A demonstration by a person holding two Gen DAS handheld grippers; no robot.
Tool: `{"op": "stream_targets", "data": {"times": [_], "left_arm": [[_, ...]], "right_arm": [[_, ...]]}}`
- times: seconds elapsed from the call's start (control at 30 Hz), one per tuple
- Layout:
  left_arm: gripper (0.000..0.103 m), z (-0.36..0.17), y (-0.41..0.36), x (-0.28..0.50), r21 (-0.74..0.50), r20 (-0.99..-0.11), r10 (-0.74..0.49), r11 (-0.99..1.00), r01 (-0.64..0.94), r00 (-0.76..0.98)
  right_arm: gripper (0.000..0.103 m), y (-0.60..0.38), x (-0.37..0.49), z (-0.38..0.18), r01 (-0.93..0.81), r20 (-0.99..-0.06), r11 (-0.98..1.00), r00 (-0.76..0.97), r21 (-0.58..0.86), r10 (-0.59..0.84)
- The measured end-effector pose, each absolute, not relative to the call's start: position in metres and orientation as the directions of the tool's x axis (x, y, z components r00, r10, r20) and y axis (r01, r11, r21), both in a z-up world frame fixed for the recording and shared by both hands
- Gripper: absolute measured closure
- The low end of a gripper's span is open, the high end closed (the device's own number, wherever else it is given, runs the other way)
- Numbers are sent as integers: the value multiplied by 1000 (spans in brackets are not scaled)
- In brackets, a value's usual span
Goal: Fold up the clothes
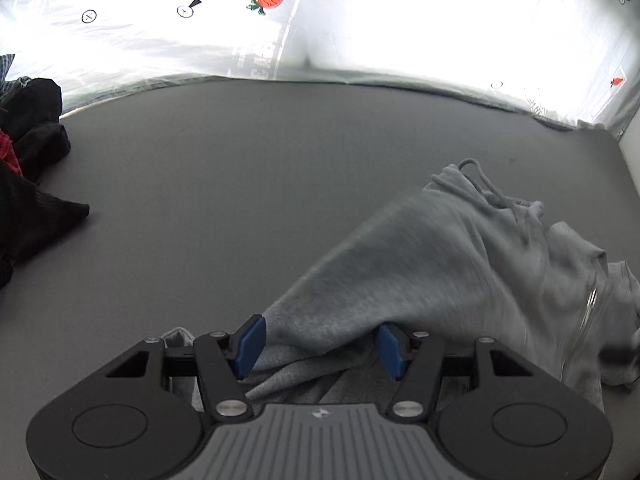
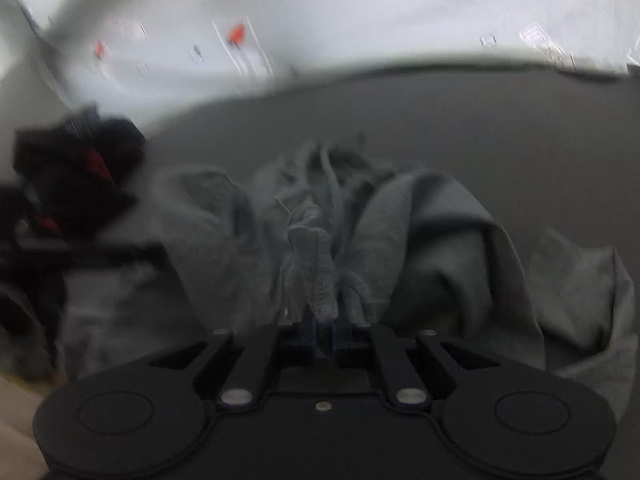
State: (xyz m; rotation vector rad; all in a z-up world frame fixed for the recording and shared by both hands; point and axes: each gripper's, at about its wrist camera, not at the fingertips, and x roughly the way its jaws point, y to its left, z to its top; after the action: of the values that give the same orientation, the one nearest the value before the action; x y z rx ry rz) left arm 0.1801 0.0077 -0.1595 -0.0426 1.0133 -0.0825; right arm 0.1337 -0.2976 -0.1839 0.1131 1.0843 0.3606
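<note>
A crumpled grey sweat garment (image 1: 440, 260) with a drawstring (image 1: 480, 176) lies on a dark grey surface (image 1: 240, 160). In the left wrist view my left gripper (image 1: 320, 346) has its blue pads (image 1: 250, 344) wide apart. A thick bunch of the grey cloth fills the gap between them, and the fabric runs taut from there up to the right. The right wrist view is blurred. There my right gripper (image 2: 322, 330) has its jaws together, pinching a narrow fold of the same grey garment (image 2: 440, 240) that stands up just ahead of the fingers.
A heap of black and red clothes (image 1: 28, 184) sits at the left edge of the surface and shows again as the dark heap (image 2: 72, 176) in the right wrist view. A white sheet with carrot prints (image 1: 360, 20) runs along the far side.
</note>
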Motion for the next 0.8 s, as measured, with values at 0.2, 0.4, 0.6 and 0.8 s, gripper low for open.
{"op": "stream_targets", "data": {"times": [0.2, 0.4, 0.6, 0.8], "left_arm": [[43, -151, -13, 190, 4, -840, -73, 990, 140, 538], [39, -128, -31, 226, -64, -805, -154, 983, 174, 573], [24, -109, -64, 274, -71, -764, -190, 974, 213, 616], [24, -160, -119, 332, -6, -823, -178, 953, 304, 540]], "right_arm": [[71, -308, 106, -180, -204, -817, 933, 453, 295, 357], [40, -326, 150, -141, -148, -647, 895, 642, 421, 411], [34, -313, 222, -154, -66, -739, 980, 647, 188, 186], [35, -313, 270, -197, 25, -799, 941, 537, 338, 272]]}}
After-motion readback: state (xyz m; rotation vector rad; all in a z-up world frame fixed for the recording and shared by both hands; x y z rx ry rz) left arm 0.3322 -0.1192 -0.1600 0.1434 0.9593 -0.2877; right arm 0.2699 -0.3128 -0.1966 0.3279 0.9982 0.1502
